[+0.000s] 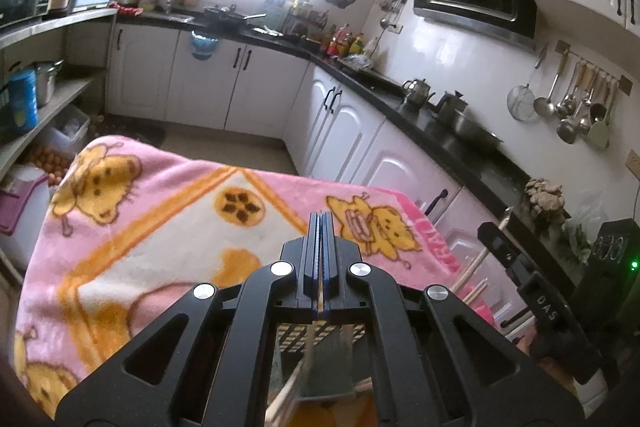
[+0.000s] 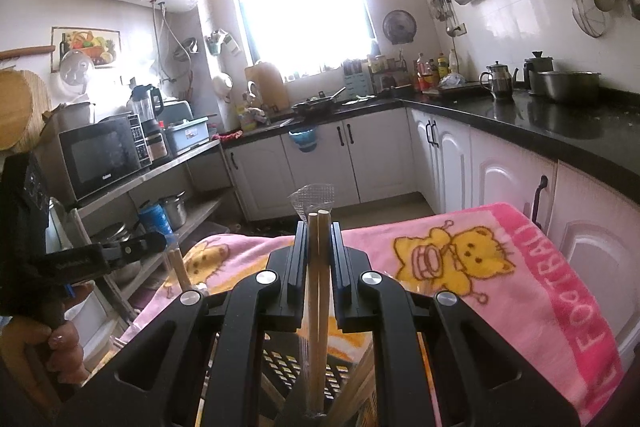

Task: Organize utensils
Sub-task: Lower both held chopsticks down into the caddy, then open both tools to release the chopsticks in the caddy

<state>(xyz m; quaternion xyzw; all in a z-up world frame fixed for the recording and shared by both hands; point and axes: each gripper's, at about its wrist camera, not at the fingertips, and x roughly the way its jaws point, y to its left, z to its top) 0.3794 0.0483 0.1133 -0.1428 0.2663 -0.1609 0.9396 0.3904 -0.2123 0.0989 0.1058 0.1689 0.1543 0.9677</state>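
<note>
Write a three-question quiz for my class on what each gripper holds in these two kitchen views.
1. True or false: the right gripper is shut on a pair of chopsticks.
2. What covers the surface below? A) pink blanket B) newspaper C) steel tray
3. How do the jaws of the left gripper stand?

Key: 1 true; 2 A; 3 shut, with something thin pinched between them.

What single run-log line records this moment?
stage: mid-task | right gripper: shut on chopsticks | left gripper: shut | below: black slotted basket | surface: pink blanket
</note>
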